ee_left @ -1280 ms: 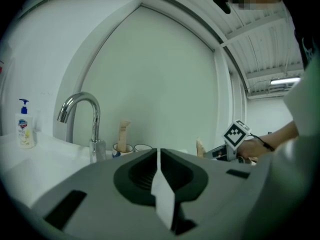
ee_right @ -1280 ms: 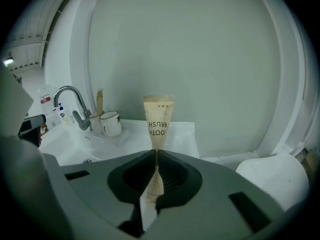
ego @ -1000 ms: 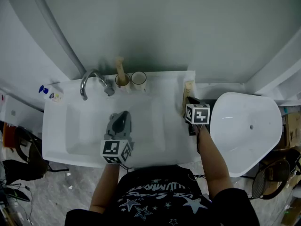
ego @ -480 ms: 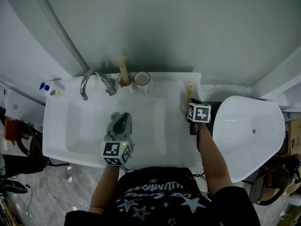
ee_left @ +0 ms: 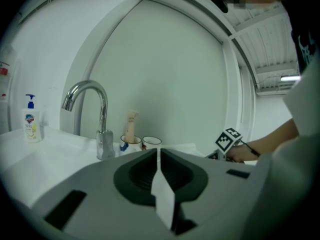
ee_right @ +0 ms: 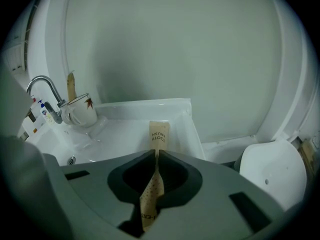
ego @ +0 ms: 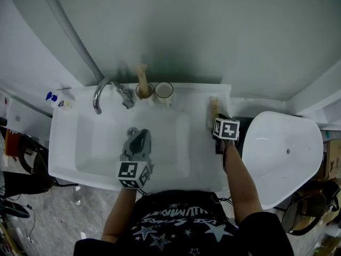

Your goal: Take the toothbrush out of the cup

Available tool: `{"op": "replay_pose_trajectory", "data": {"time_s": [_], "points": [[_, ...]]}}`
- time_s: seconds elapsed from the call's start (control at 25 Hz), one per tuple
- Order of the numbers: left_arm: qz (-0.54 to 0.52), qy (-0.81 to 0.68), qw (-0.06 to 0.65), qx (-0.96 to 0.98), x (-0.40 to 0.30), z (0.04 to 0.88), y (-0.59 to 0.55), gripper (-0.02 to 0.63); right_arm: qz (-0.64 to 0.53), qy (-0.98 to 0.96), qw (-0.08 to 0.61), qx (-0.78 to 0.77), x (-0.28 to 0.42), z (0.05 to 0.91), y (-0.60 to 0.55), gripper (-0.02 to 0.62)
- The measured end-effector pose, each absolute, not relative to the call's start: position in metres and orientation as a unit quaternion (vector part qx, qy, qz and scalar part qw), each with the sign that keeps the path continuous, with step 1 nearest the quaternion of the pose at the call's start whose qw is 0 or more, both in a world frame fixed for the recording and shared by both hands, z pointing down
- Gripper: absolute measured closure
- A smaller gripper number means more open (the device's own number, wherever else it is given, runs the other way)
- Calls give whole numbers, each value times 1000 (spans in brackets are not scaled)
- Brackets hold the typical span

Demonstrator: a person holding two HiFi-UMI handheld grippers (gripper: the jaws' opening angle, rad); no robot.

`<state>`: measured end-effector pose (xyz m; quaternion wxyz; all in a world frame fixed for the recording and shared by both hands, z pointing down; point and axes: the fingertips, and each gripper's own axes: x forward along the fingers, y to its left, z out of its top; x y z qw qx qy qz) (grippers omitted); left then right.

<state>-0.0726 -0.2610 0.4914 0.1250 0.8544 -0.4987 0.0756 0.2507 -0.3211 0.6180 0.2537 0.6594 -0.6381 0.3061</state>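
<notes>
Head view: the right hand-held gripper (ego: pixel 215 116) was well right of the faucet (ego: pixel 109 91), nipping a wrapped toothbrush (ego: pixel 213 105) over the sink (ego: pixel 64 143) rim.

Left gripper view: the left hand-held gripper (ee_left: pixel 158 156) was pressed together, apparently empty, short of the faucet.

Right gripper view: the toothbrush was pinched well clear of the cup (ee_right: pixel 81 112) beside the faucet. Extraction looked done, with only the set-down left. A tan stick (ee_right: pixel 70 86) stood in that cup.

The white ceramic washbasin (ego: pixel 64 143) is seen from steeply overhead in the head view and low, close, toward the wall in both gripper views; the curved chrome tap (ee_left: pixel 87 109) is shared by all.
</notes>
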Motion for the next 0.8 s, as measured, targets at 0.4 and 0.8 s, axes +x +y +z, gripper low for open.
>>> {"op": "replay_pose_trajectory", "data": {"time_s": [0.4,0.8], "points": [[75,-497,126,855,-76,492,-261,578,270,-663,257,649,239,615,-322,496],[68,-498,123,856,-81,488,-259,577,260,-670,251,649,233,604,-318,460]]}}
